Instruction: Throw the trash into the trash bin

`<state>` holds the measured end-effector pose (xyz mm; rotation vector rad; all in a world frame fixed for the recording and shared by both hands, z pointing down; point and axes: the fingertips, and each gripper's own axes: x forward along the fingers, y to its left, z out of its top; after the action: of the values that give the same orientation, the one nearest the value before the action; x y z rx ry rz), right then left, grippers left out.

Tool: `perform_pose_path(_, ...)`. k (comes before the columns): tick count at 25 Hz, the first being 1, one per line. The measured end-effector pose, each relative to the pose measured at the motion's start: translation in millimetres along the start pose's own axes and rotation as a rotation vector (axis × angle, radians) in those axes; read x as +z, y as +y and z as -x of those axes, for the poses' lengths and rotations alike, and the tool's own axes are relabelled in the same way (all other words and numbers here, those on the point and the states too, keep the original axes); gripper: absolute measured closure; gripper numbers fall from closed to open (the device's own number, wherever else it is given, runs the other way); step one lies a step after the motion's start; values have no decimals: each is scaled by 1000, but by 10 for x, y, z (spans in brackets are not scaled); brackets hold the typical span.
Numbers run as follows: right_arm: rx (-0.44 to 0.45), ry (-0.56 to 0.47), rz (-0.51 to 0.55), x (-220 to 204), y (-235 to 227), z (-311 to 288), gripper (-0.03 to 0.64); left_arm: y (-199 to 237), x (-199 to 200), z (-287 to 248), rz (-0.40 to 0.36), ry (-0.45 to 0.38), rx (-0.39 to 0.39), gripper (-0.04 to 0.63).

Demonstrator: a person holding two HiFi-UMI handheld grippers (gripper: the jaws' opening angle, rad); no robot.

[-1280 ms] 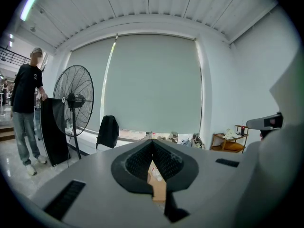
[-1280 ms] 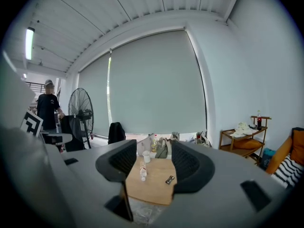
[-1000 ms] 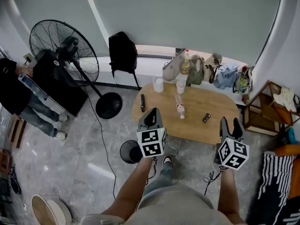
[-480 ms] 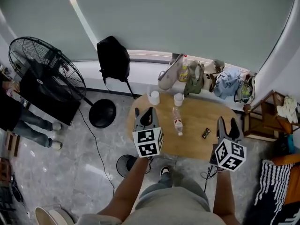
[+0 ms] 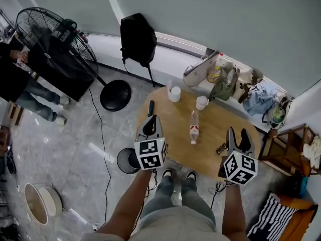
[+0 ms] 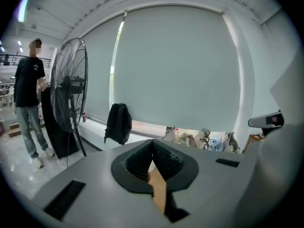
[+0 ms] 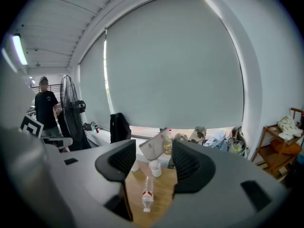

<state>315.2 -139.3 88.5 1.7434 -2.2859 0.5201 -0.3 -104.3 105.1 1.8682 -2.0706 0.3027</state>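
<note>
Nothing is held yet, so the step in hand is the approach to the trash. The left gripper (image 5: 149, 128) hangs over the table's (image 5: 175, 134) left edge, its jaws pressed together with nothing between them. The right gripper (image 5: 238, 137) hangs over the near right edge with jaws spread wide and empty. In the right gripper view, the bottle (image 7: 147, 196) shows in the gap ahead of the jaws, well apart from them.

The bottle (image 5: 193, 127) lies on its side near the table's middle, between the two grippers. Its long axis runs from the far edge toward the near edge. The cap seems to point at the near edge, though the view is too small to be sure.

A small dark item (image 5: 220, 148), possibly also trash, sits just ahead of the right gripper. The bin (image 5: 127, 160) stands on the floor beside the table's near left edge.

The next move probably calls for the open right gripper to come down across the bottle's width. It would close on the body, then carry the bottle leftward over the bin.
</note>
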Motion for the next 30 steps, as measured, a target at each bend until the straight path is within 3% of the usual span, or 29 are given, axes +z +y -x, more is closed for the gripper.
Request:
perform_pose_path(6, 124, 89, 25, -454, 310, -484, 373, 411, -554, 34, 52, 56, 123, 580)
perform_pose_path(18, 301, 255, 75, -2339, 1299, -1393, 373, 1466, -2442, -188, 141, 158, 311, 580)
perform_pose_path(30, 442, 326, 124, -3212, 2620, -2115, 373, 2341, -3294, -208, 205, 187, 385, 580)
